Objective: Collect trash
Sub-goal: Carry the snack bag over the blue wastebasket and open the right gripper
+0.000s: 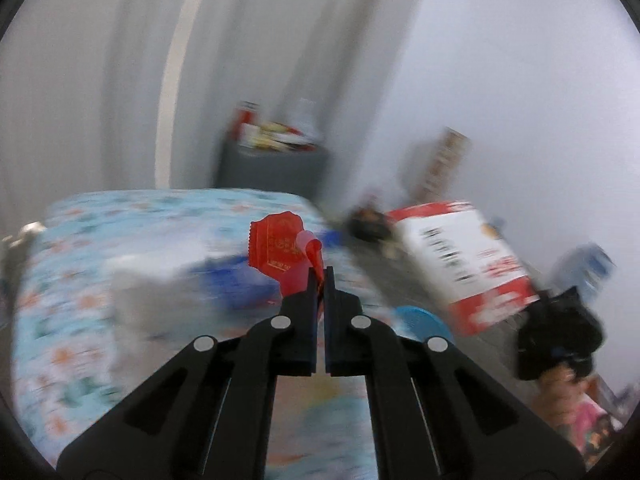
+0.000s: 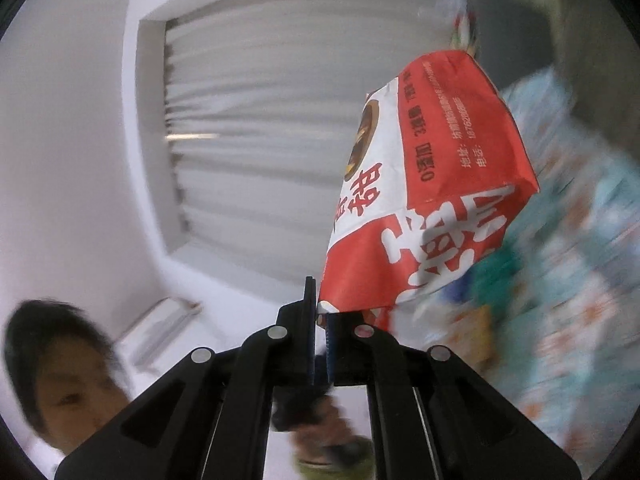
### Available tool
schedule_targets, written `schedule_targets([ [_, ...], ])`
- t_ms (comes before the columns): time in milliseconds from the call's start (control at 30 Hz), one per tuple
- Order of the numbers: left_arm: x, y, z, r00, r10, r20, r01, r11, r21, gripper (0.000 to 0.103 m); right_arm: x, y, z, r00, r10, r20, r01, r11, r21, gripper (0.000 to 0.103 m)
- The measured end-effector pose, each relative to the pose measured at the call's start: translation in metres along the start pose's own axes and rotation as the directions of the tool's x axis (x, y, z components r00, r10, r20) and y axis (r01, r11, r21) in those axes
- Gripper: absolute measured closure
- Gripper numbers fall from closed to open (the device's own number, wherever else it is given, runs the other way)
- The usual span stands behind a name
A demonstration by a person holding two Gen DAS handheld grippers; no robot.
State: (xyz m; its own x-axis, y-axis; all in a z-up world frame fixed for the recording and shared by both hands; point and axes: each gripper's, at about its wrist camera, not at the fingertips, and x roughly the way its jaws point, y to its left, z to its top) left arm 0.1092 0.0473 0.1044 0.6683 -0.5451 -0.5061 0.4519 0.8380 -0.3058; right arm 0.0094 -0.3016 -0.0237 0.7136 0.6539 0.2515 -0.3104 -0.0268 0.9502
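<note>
Trash is already clamped in both tools, a red wrapper (image 1: 280,254) pinched by its edge in the left gripper (image 1: 320,280) above the bed (image 1: 80,280), a red-and-white paper bag (image 2: 432,184) nipped by one corner in the right gripper (image 2: 320,300), so a quick swing could tear either free.

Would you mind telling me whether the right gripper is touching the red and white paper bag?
Touching. The right wrist view shows the right gripper shut on the bottom edge of the red and white paper bag, which is pinched between its fingers.
</note>
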Motion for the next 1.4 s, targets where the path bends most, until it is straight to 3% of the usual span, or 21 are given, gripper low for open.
schedule_targets([
  [100,0.051,-0.049,0.016,0.986,-0.134,-0.103,0.137,0.99,0.026,0.103,-0.049,-0.002,0.02,0.988,-0.112,0.107,0.118,0.992,-0.046,0.098],
  [167,0.089,-0.082,0.025,0.964,-0.197,-0.181,0.205,0.978,0.03,0.103,-0.079,0.0,0.033,0.964,-0.2,0.177,0.217,0.973,-0.083,0.098],
  [267,0.155,-0.135,0.028,0.916,-0.262,-0.303,0.288,0.957,0.042,0.103,-0.119,-0.002,0.056,0.906,-0.317,0.279,0.359,0.926,-0.113,0.098],
  [367,0.226,-0.189,0.022,0.86,-0.288,-0.422,0.35,0.933,0.077,0.103,-0.151,-0.014,0.081,0.817,-0.445,0.366,0.515,0.849,-0.116,0.098],
  [400,0.255,-0.207,0.016,0.84,-0.285,-0.462,0.364,0.927,0.089,0.103,-0.16,-0.023,0.09,0.778,-0.495,0.388,0.572,0.813,-0.11,0.098],
  [467,0.311,-0.233,-0.001,0.809,-0.262,-0.526,0.369,0.923,0.11,0.103,-0.17,-0.04,0.107,0.72,-0.564,0.405,0.646,0.758,-0.093,0.098],
  [633,0.419,-0.278,-0.043,0.745,-0.201,-0.636,0.367,0.92,0.14,0.102,-0.187,-0.117,0.157,0.586,-0.715,0.382,0.779,0.627,-0.02,0.098],
  [700,0.458,-0.286,-0.06,0.703,-0.185,-0.686,0.363,0.924,0.122,0.102,-0.182,-0.139,0.176,0.538,-0.758,0.37,0.818,0.576,-0.01,0.098],
  [767,0.484,-0.288,-0.079,0.69,-0.151,-0.708,0.336,0.933,0.128,0.101,-0.178,-0.163,0.192,0.486,-0.796,0.361,0.857,0.515,-0.018,0.098],
  [800,0.502,-0.29,-0.088,0.674,-0.133,-0.727,0.333,0.933,0.139,0.094,-0.177,-0.177,0.203,0.467,-0.812,0.349,0.871,0.49,-0.025,0.098],
  [833,0.517,-0.291,-0.098,0.656,-0.108,-0.747,0.325,0.934,0.15,0.088,-0.176,-0.193,0.214,0.433,-0.839,0.33,0.892,0.452,-0.023,0.096],
  [867,0.529,-0.292,-0.109,0.644,-0.07,-0.762,0.304,0.937,0.171,0.071,-0.172,-0.201,0.22,0.396,-0.862,0.317,0.911,0.413,-0.015,0.094],
  [900,0.539,-0.292,-0.116,0.641,-0.04,-0.766,0.285,0.939,0.19,0.059,-0.17,-0.213,0.229,0.365,-0.884,0.293,0.926,0.378,-0.012,0.089],
  [933,0.546,-0.292,-0.12,0.65,-0.02,-0.76,0.269,0.941,0.205,0.059,-0.165,-0.224,0.234,0.337,-0.904,0.263,0.938,0.347,-0.01,0.073],
  [967,0.552,-0.289,-0.122,0.658,-0.015,-0.753,0.26,0.943,0.209,0.058,-0.166,-0.242,0.241,0.282,-0.934,0.221,0.957,0.291,0.009,0.062],
  [1000,0.553,-0.29,-0.122,0.658,-0.017,-0.753,0.257,0.945,0.204,0.057,-0.169,-0.249,0.244,0.266,-0.942,0.206,0.96,0.277,0.027,0.062],
  [1100,0.552,-0.291,-0.123,0.637,-0.056,-0.769,0.273,0.949,0.157,0.053,-0.178,-0.245,0.245,0.292,-0.931,0.217,0.945,0.316,0.085,0.059],
  [1133,0.55,-0.29,-0.12,0.639,-0.059,-0.767,0.278,0.947,0.159,0.052,-0.178,-0.236,0.236,0.291,-0.928,0.231,0.943,0.319,0.094,0.056],
  [1267,0.529,-0.297,-0.105,0.682,-0.057,-0.729,0.292,0.935,0.2,0.047,-0.189,-0.211,0.221,0.288,-0.913,0.288,0.93,0.338,0.143,0.054],
  [1400,0.487,-0.301,-0.077,0.717,-0.082,-0.692,0.308,0.928,0.209,0.045,-0.182,-0.183,0.195,0.273,-0.909,0.316,0.934,0.329,0.139,0.054],
])
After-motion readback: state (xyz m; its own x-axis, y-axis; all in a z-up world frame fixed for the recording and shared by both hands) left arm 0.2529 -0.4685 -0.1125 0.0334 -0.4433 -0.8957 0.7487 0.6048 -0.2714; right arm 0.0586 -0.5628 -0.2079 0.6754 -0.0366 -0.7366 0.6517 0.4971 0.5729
